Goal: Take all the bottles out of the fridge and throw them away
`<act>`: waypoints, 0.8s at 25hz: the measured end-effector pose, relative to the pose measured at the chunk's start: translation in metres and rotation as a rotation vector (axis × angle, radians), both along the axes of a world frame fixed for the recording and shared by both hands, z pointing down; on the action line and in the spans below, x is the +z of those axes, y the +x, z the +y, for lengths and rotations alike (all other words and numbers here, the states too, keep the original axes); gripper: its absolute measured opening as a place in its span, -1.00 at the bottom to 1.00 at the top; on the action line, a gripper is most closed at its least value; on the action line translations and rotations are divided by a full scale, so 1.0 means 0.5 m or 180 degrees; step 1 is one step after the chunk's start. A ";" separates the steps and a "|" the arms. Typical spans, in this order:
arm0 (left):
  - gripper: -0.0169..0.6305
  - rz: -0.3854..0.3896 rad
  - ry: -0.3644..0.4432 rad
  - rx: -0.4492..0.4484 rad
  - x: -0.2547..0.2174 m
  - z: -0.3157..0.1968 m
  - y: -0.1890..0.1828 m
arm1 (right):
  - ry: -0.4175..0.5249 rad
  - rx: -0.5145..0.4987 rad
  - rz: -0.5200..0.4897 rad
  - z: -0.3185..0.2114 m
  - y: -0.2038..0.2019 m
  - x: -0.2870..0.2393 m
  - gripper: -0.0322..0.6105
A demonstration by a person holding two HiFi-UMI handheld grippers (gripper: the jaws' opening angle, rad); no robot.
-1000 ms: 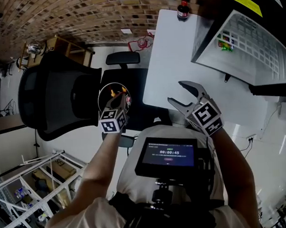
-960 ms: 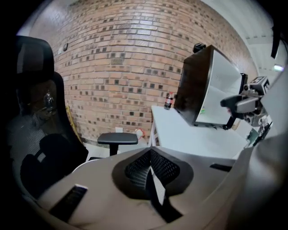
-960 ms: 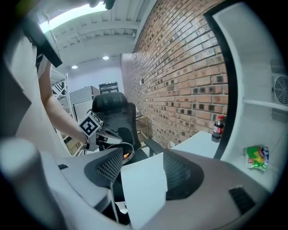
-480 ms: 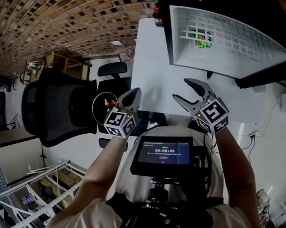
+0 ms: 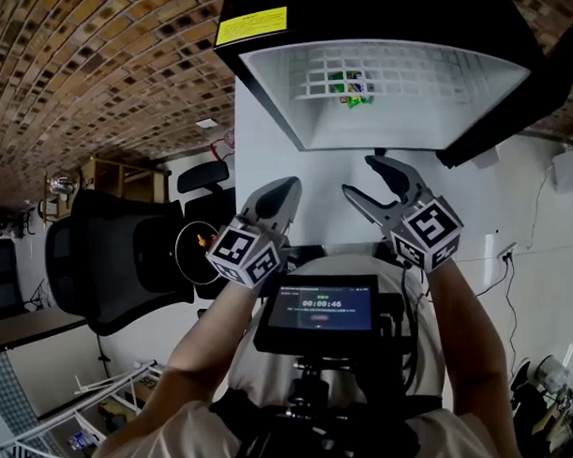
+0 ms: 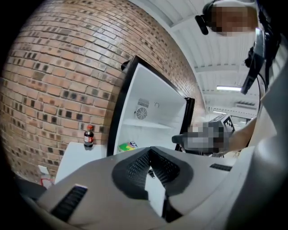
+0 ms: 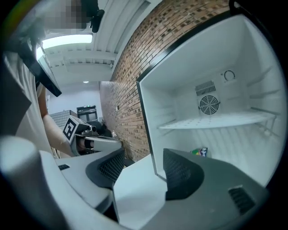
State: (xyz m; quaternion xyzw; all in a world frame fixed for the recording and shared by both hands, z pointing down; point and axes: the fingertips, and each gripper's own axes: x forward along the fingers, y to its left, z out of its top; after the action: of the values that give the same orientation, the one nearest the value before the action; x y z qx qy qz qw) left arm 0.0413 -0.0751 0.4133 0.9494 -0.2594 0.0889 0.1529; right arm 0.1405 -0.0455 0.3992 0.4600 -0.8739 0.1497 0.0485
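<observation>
I find left tool [image 5: 283, 188] closed and empty, right tool [image 5: 362, 177] open, empty, jaws just narrowing, both near the fridge [image 5: 395, 126].

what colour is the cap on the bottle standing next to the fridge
Red. The bottle shows best in the left gripper view.

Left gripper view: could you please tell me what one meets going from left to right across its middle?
Dark bottle → green packet inside the open fridge → right tool, whose jaws, with nothing between them, have just been closing somewhat.
</observation>
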 end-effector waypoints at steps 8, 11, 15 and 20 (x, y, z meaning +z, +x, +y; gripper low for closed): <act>-0.94 0.0036 0.0092 0.0371 -0.040 -0.009 0.102 | 0.0194 0.0304 0.0061 0.019 0.072 -0.022 -0.74; -0.94 0.0047 0.0092 0.0470 -0.044 -0.007 0.129 | 0.0185 0.0354 0.0048 0.028 0.086 -0.031 -0.89; -0.94 0.0073 0.0109 0.0632 -0.050 -0.003 0.169 | 0.0270 0.0442 0.0064 0.031 0.113 -0.040 -0.89; -0.94 0.0053 0.0177 0.0793 -0.072 0.006 0.217 | 0.0336 0.0533 0.0012 0.031 0.140 -0.049 -0.89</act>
State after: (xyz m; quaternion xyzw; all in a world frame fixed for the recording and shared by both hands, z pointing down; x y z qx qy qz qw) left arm 0.1498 -0.0721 0.3775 0.9789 -0.1406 0.0921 0.1164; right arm 0.2107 -0.0299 0.3747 0.5336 -0.8390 0.1060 0.0132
